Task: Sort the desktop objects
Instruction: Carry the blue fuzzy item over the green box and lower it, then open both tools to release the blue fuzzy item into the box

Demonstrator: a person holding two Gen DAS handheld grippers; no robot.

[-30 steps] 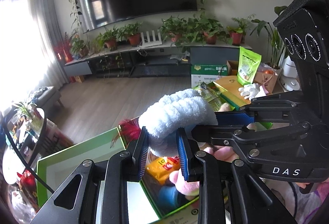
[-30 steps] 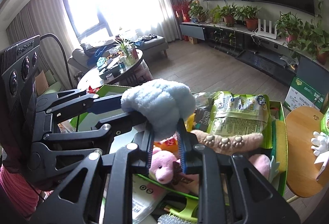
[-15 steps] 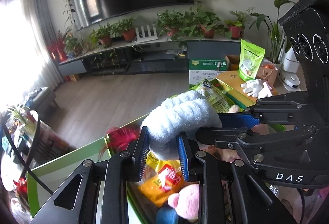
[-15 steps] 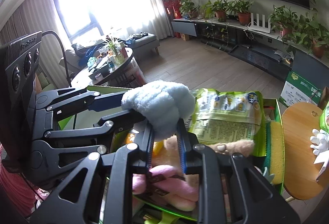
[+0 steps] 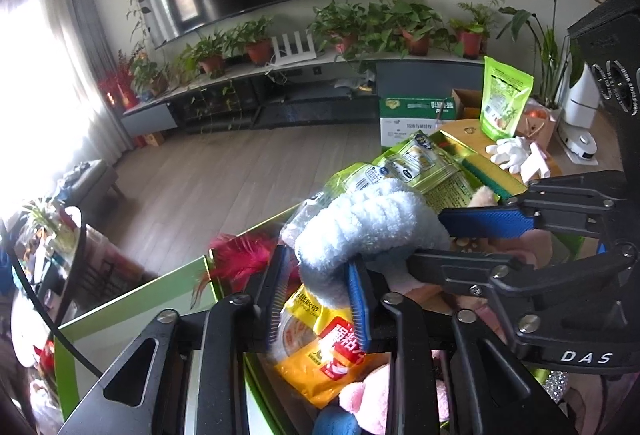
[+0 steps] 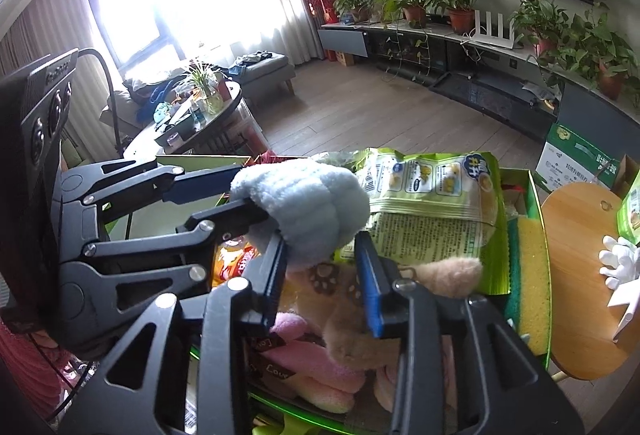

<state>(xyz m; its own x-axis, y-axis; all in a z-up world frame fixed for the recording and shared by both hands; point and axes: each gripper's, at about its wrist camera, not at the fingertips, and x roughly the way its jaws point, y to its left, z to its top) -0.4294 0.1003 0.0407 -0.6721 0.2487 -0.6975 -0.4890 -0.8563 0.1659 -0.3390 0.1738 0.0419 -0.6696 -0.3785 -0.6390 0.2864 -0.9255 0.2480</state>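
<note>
A fluffy light-blue cloth is held up over a green box full of things. My left gripper is shut on its lower end. My right gripper is shut on the same cloth from the other side, and its fingers cross the left wrist view. Below lie a yellow snack bag, pink plush toys, a tan plush toy and a green snack bag.
A yellow-green sponge lies at the box's right side. A round wooden table to the right holds a white glove and a green pouch. A red feather sticks up at the box's left.
Both grippers have carried the blue cloth along over the box; the yellow snack bag and tan plush now lie under the fingers where the pink pig toy was.
</note>
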